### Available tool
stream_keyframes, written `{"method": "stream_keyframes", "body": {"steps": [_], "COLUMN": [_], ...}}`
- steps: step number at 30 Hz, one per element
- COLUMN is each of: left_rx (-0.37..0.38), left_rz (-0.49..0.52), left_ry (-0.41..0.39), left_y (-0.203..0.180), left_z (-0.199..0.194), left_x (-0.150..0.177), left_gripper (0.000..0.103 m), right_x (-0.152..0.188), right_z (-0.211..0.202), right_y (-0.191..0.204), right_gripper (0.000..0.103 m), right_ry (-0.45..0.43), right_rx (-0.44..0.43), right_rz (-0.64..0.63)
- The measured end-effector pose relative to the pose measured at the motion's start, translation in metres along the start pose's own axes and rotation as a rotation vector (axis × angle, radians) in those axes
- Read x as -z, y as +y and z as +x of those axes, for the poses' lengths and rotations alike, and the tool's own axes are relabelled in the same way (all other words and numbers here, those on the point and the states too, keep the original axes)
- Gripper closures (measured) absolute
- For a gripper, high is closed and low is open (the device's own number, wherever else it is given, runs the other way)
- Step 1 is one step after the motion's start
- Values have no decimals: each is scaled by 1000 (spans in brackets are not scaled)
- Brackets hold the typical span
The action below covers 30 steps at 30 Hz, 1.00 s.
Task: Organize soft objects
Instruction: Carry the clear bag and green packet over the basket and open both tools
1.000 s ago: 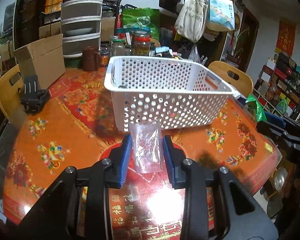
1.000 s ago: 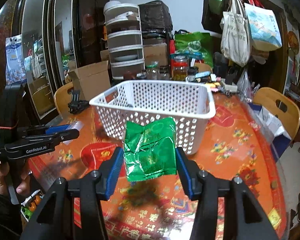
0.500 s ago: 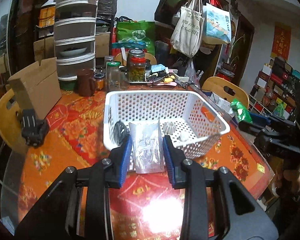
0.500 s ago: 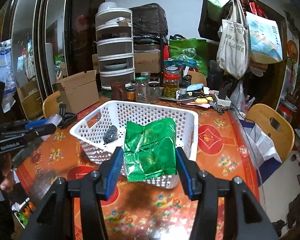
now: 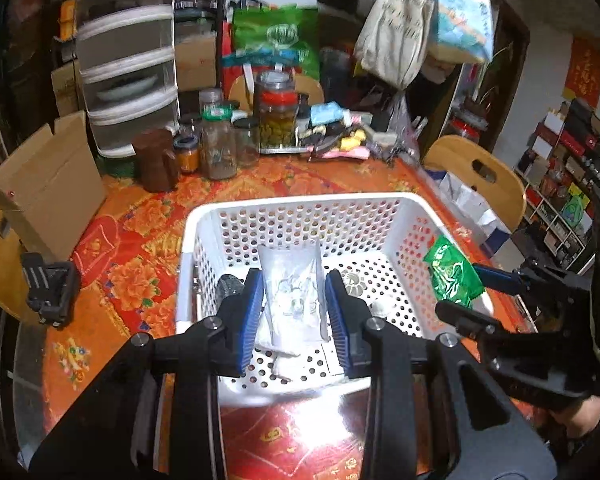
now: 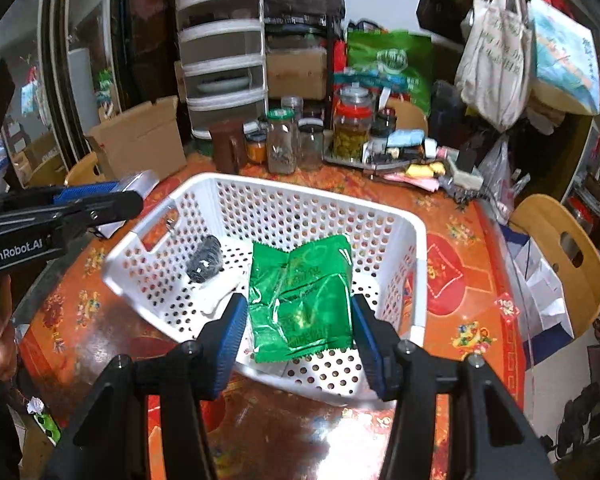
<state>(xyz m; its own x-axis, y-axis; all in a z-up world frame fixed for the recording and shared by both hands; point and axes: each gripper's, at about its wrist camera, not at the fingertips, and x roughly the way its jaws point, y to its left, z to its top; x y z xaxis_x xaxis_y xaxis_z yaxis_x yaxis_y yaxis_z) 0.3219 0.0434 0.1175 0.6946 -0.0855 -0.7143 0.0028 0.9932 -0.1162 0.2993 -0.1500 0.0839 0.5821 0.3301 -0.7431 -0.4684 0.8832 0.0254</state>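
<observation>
A white perforated basket (image 5: 300,202) stands on the red patterned table; it also shows in the right wrist view (image 6: 416,264). My left gripper (image 5: 294,306) is shut on a clear plastic pouch (image 5: 292,292) and holds it above the basket's near side. My right gripper (image 6: 300,316) is shut on a green foil packet (image 6: 300,296), also above the basket; the packet shows at the basket's right rim in the left wrist view (image 5: 452,272). A dark grey lump (image 6: 205,260), a white soft item (image 6: 216,292) and a small round ribbed object (image 5: 353,281) lie in the basket.
Glass jars (image 5: 278,116) and a brown jug (image 5: 156,160) stand behind the basket. A cardboard box (image 5: 48,184) and a black clip-like object (image 5: 50,292) are at the left. Wooden chairs (image 6: 560,256) ring the table. A drawer tower (image 6: 224,48) stands at the back.
Both grippers rose and moved forward over the basket, each still holding its packet. The view now looks down into the basket instead of at its side.
</observation>
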Motion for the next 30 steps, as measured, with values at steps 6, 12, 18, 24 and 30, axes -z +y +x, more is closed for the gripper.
{"method": "stream_keyframes", "body": {"steps": [6,12,18,24,30], "left_rx": [-40,-58,-64,-32,-44], "left_rz": [-8,-30,-30,-41,-53], "left_ry": [146,269,340,353,296], "left_y": [-1,-2,-4,-3,1], "left_z": [67,124,156,160,146], "left_x": [-10,-11,-4,-1,-4], "left_gripper": [73,73,73,72,38], "right_x": [-4,-7,-4,-1,-3], "right_z": [38,72,93,100,92], "right_y": [-8,-4,-2,0,0], "right_gripper": [51,51,51,49,33], "right_ry": [97,191,255,280,242], "right_rx": [-8,10,9,-15,-55], "right_rz": [24,4,-6,-10,8]}}
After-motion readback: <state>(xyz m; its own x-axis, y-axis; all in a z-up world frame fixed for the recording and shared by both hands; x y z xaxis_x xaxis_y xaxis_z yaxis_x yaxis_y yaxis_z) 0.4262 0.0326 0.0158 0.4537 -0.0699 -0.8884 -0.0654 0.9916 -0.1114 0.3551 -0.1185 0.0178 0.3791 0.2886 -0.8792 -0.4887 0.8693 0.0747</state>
